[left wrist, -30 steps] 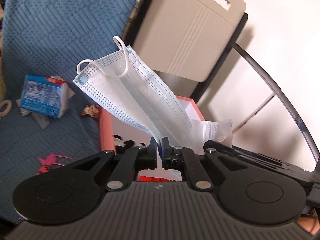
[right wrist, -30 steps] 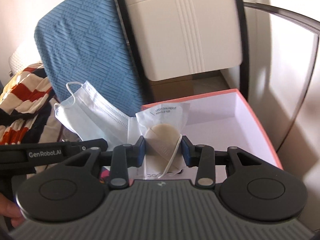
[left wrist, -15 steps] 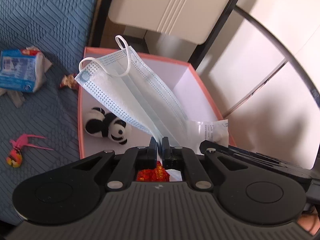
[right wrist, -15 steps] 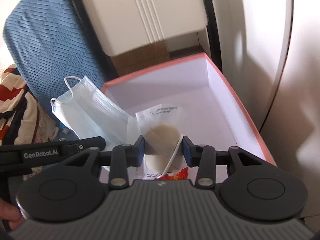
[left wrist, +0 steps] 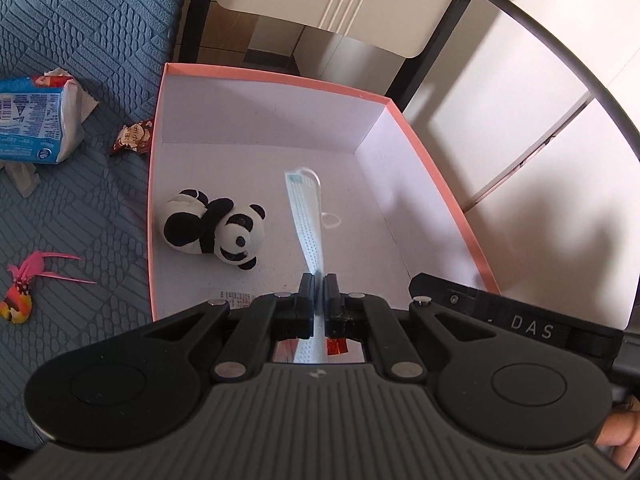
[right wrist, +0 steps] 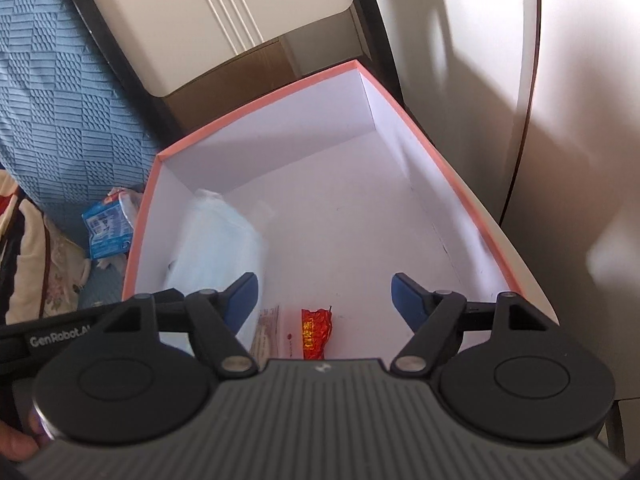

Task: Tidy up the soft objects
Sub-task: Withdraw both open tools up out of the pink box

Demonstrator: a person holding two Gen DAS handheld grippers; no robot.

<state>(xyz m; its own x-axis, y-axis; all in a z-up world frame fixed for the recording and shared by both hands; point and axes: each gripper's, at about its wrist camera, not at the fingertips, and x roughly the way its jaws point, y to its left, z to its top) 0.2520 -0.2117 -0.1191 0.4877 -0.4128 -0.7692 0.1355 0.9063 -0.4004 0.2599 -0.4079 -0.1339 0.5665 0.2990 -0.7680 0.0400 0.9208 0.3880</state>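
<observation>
Pale blue face mask [left wrist: 307,222] is clamped edge-on between the closed jaws of the left tool [left wrist: 319,300], reaching forward over the white floor of a pink-rimmed box [left wrist: 276,76]. A toy panda [left wrist: 216,232] lies in the box left of the mask. The right tool [right wrist: 323,285] hangs over the same box, its jaws opening with nothing between them.

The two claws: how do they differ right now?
The left claw is shut on the blue face mask; the right claw is opening, nothing between its tips. The left's pads look black, the right's blue. Both point down into the pink box.
</observation>
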